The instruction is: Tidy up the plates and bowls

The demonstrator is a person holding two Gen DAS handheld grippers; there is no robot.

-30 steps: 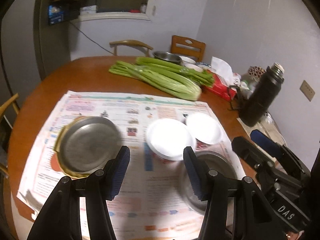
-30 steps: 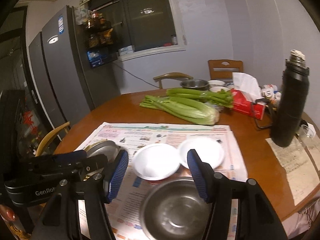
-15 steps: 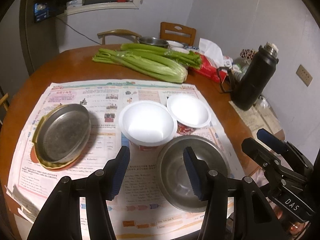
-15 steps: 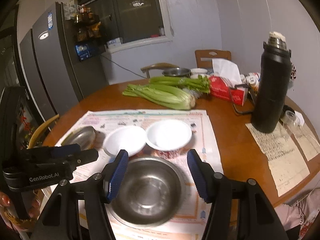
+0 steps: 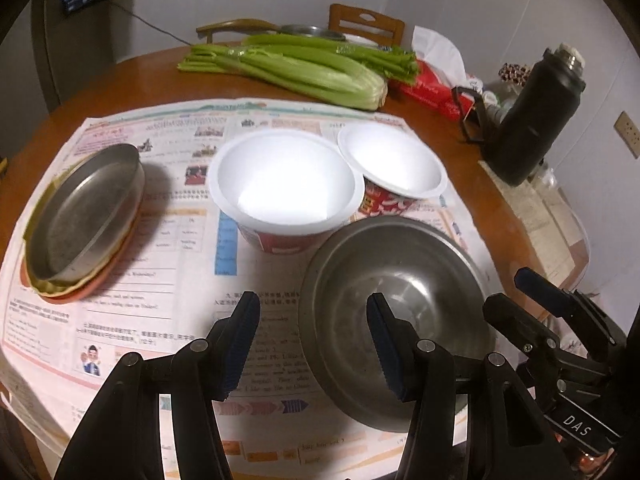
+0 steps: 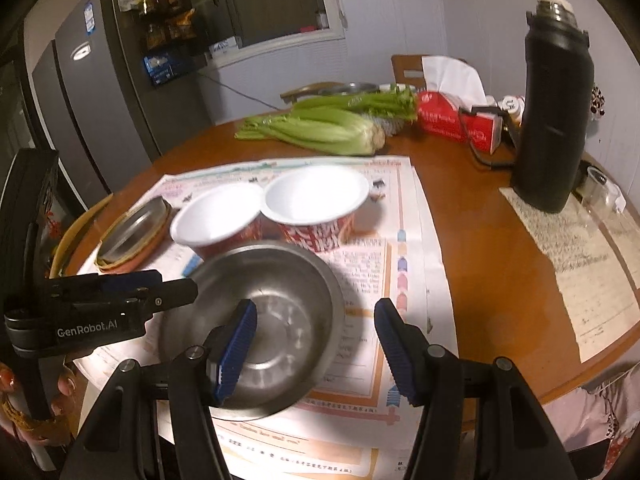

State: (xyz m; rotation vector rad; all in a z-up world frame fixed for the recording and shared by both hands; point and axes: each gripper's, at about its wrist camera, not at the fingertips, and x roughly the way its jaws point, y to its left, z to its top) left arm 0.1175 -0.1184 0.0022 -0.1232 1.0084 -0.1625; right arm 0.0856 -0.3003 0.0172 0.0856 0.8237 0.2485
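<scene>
Both hand-held grippers have dropped closer over the newspaper since a second ago. The left hand-held gripper [image 5: 312, 340] and right hand-held gripper [image 6: 314, 344] hang open, holding nothing. The steel bowl [image 5: 394, 320] sits nearest, two white paper bowls [image 5: 282, 184] behind it, the metal plate [image 5: 86, 216] far left. First grab looks close.

Home dining rm: fridge [image 6: 92, 120], round wood table [image 6: 480, 240], celery [image 6: 320, 130].
</scene>
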